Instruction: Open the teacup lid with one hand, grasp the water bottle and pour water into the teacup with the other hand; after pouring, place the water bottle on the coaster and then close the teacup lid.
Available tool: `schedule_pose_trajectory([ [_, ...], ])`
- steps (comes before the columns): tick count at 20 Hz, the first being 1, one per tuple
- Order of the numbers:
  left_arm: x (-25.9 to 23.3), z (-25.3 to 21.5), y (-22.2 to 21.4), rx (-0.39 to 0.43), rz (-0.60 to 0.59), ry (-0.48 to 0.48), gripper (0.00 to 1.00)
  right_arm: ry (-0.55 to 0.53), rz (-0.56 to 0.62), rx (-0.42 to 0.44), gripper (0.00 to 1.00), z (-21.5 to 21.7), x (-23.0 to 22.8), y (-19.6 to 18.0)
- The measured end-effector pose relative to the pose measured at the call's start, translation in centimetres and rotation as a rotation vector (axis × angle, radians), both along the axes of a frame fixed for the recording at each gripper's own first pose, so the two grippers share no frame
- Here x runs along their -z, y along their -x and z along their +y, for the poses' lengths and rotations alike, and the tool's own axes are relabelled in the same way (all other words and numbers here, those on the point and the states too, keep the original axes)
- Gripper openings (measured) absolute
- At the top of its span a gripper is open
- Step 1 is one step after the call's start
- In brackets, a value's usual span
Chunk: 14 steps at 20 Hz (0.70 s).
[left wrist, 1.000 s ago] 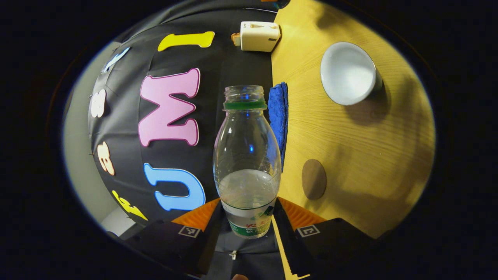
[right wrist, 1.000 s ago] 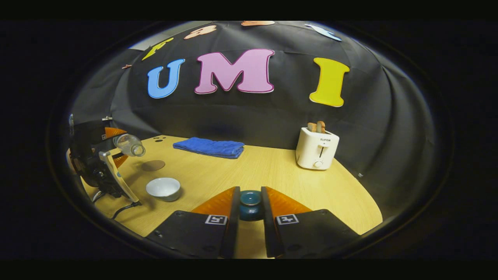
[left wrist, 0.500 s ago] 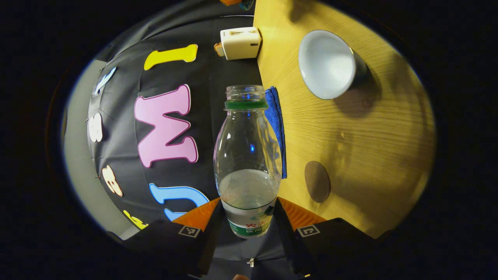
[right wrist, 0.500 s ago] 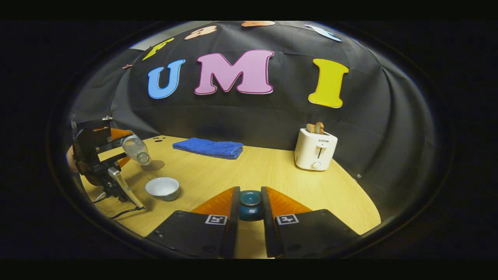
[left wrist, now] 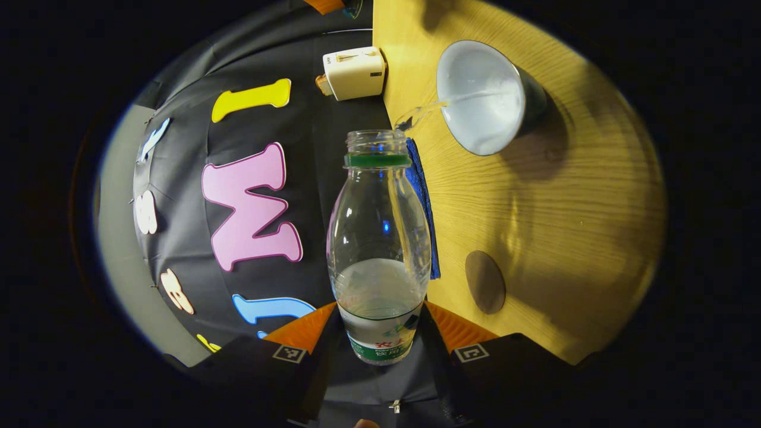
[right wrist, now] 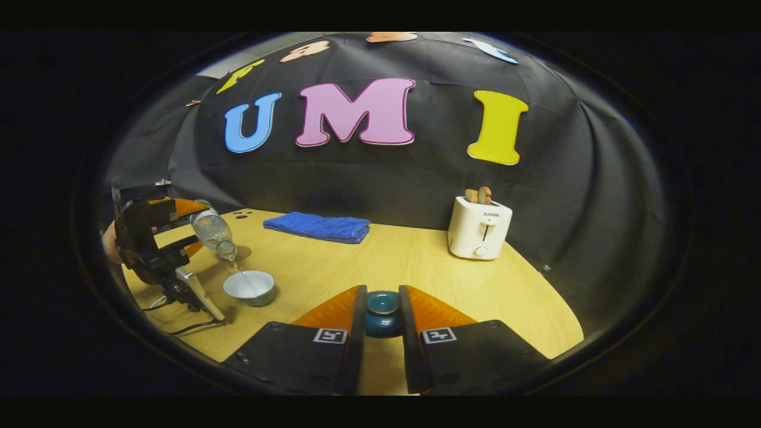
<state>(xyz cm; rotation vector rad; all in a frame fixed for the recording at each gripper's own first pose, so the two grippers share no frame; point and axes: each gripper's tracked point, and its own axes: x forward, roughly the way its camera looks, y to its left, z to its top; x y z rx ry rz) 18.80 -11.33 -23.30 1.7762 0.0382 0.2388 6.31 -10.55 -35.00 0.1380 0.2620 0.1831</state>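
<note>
My left gripper point(left wrist: 380, 345) is shut on a clear water bottle point(left wrist: 379, 249), uncapped and tipped mouth-down toward the white teacup point(left wrist: 481, 95). A thin stream of water runs from the mouth into the cup. In the right gripper view the same bottle point(right wrist: 214, 233) tilts over the teacup point(right wrist: 248, 287), held by the left gripper point(right wrist: 172, 229) and a hand. My right gripper point(right wrist: 382, 318) is shut on the dark teal lid knob point(right wrist: 382, 310), held above the table in front of the cup. The round brown coaster point(left wrist: 485, 281) lies bare on the table, also in the right gripper view point(right wrist: 238, 254).
The wooden table point(right wrist: 416, 267) carries a folded blue towel point(right wrist: 318, 226) at the back and a white toaster point(right wrist: 478, 226) with bread at the right. A cable trails from the left gripper near the table's front left edge.
The left gripper has tilted the bottle further and brought its mouth down over the teacup; water now streams into the cup. The right gripper holds still with the lid.
</note>
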Motion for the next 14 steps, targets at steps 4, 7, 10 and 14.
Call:
schedule_pose_trajectory([
  [4,-0.4,0.0,-0.2,0.007,-0.013,-0.018,0.75,0.002,-0.005,0.001,0.31,-0.2,-0.2,0.2],
  [7,-0.9,-0.1,-0.7,0.018,-0.042,-0.056,0.75,0.006,-0.006,0.0,0.36,-0.3,-0.2,0.3],
  [10,-1.3,0.1,-0.9,0.031,-0.058,-0.086,0.75,0.008,-0.008,-0.003,0.31,-0.3,-0.3,0.5],
  [14,-2.0,0.2,-1.2,0.042,-0.084,-0.13,0.75,0.011,-0.008,-0.001,0.31,-0.3,-0.3,0.4],
])
